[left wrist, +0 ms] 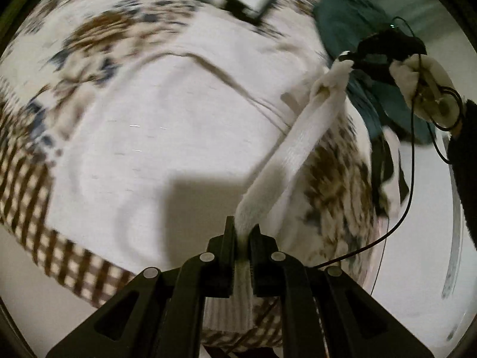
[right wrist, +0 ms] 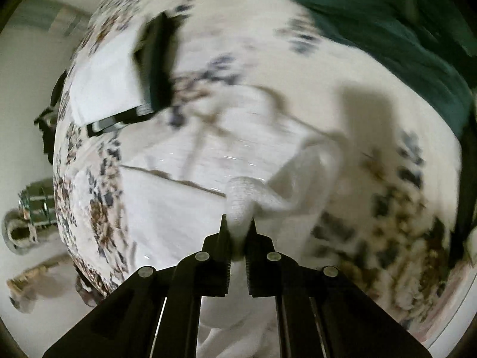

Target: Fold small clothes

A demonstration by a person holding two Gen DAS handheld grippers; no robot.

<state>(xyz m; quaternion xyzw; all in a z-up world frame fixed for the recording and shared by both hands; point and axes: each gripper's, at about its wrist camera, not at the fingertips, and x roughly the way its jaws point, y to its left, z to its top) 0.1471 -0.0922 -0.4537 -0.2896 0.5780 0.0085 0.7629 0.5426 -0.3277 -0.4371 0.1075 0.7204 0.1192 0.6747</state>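
At the bottom centre of each view a white sock (left wrist: 298, 149) is pinched: one end by the left gripper (left wrist: 242, 238), the other by the right gripper (right wrist: 238, 232). An even fold is best made by keeping the sock taut and the ends aligned. Beyond, toward the upper right, it is stretched over the floral bedspread (left wrist: 119, 44).

A home bedroom: floral bedsheet (left wrist: 98, 44), teal blanket (right wrist: 402, 24).
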